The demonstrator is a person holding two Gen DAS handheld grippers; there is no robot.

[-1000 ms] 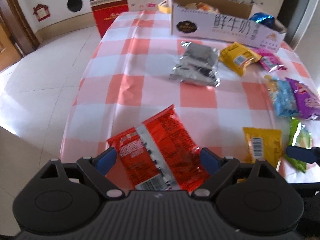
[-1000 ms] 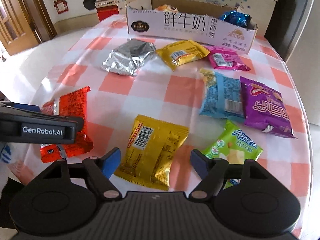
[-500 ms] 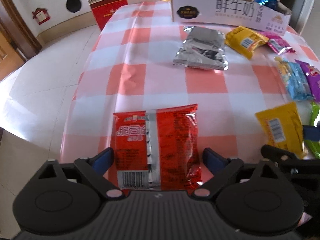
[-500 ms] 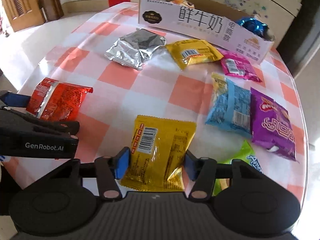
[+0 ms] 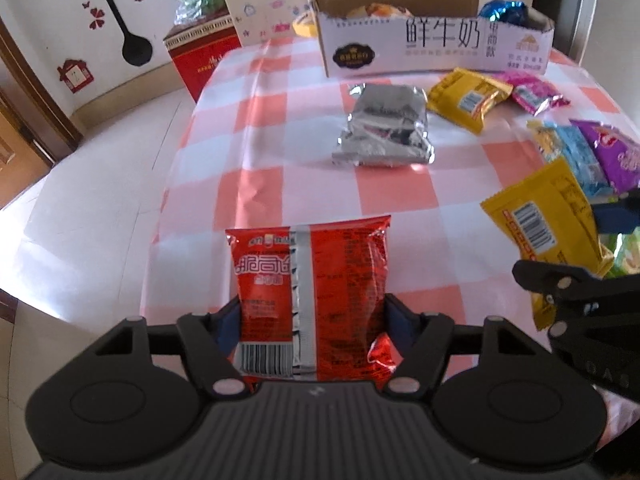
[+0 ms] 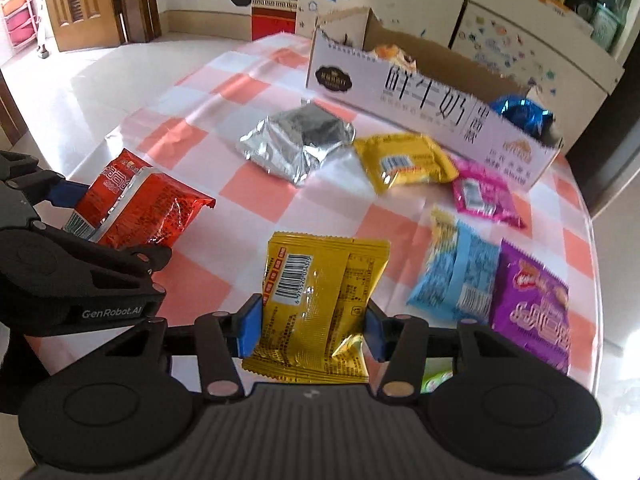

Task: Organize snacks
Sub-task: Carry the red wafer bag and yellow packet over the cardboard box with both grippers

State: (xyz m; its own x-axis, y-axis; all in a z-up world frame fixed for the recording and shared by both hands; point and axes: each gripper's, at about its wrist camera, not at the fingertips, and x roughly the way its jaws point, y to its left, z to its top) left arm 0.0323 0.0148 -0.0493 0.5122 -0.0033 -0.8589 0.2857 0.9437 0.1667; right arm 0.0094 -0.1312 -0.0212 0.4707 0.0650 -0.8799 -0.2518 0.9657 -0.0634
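Observation:
My left gripper (image 5: 312, 318) is shut on a red snack packet (image 5: 310, 292) and holds it lifted off the checked tablecloth; the packet also shows in the right wrist view (image 6: 140, 204). My right gripper (image 6: 312, 326) is shut on a yellow snack packet (image 6: 320, 300), raised above the table; it also shows in the left wrist view (image 5: 548, 220). An open white cardboard box (image 6: 420, 108) with a few snacks inside stands at the far side of the table (image 5: 304, 196).
A silver foil packet (image 6: 300, 144), a second yellow packet (image 6: 404, 160), a pink packet (image 6: 484, 196), a blue packet (image 6: 456, 272), a purple packet (image 6: 532, 312) and a green packet (image 6: 434, 378) lie on the table. A red box (image 5: 200, 56) stands on the floor beyond.
Both grippers have closed on their packets, red on the left and yellow on the right, and lifted them off the table toward the box.

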